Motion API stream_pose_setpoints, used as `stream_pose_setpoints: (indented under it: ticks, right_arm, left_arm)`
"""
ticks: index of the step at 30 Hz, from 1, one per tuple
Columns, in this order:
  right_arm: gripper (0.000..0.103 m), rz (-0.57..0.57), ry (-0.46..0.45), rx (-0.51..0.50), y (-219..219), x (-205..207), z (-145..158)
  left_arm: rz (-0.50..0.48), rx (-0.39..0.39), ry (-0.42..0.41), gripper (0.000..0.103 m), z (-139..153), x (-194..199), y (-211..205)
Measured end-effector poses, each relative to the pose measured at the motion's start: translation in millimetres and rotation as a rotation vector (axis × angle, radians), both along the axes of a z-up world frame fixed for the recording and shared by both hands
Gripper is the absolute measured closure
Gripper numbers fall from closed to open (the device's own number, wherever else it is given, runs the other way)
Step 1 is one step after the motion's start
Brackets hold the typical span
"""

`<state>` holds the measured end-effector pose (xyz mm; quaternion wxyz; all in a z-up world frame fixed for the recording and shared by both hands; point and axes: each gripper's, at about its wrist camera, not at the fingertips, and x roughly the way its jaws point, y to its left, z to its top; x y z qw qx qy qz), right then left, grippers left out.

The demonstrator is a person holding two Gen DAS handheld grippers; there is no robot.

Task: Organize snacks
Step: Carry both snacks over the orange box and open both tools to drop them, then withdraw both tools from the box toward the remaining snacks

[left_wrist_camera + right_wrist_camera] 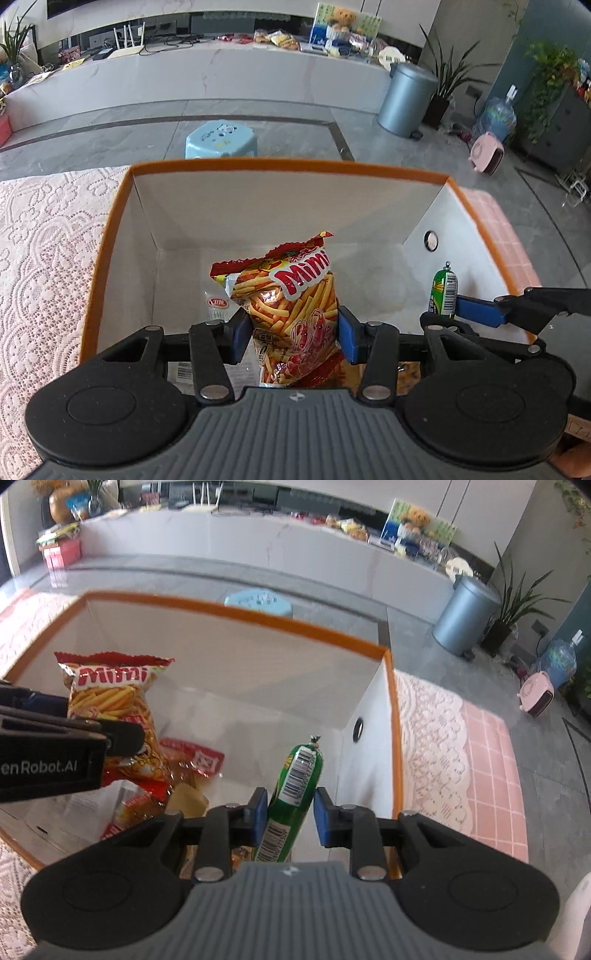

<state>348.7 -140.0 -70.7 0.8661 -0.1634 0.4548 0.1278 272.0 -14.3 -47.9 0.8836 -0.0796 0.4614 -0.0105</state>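
Left wrist view: the Mimi snack bag [295, 306] is clamped between the left gripper [295, 332] fingers over the orange-rimmed box [280, 164]. The green sausage [291, 797] is pinched by the right gripper [290, 818]; both lower ends are hidden.

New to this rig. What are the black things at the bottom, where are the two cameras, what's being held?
No robot arm here: a person holds a pair of tongs in each hand, and a fisheye camera on each looks forward along its fingers. In the left wrist view the left tongs grip a Mimi snack bag. In the right wrist view the right tongs grip a green sausage stick. Both hang over an orange-rimmed box standing on a pink lace tablecloth; a few other snack packets already lie inside.
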Motion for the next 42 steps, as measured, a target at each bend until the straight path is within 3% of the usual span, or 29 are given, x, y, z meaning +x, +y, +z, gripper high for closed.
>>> stream_pose_setpoints:
  ticks: [14,19,26,33,42]
  right_arm:
    - [0.08,0.029,0.061,-0.077,10.6,7.3,-14.6]
    - [0.078,0.039,0.054,-0.087,14.4,7.0,-12.5]
    - [0.051,0.054,0.017,-0.083,19.2,-3.6,1.6]
    - [0.036,0.049,-0.054,-0.07,19.3,-19.5,28.0]
    - [0.021,-0.027,-0.102,0.052,2.1,-46.3,58.6]
  left_arm:
    - [-0.013,0.056,0.082,0.047,-13.8,2.9,-3.5]
    - [-0.01,0.066,0.077,0.035,-14.8,5.0,-6.8]
    - [-0.007,0.08,0.031,0.02,-0.5,-1.2,-3.4]
    - [0.015,0.078,-0.062,0.018,18.3,-20.0,2.1]
    - [0.067,0.027,-0.225,0.016,49.0,-55.9,14.7]
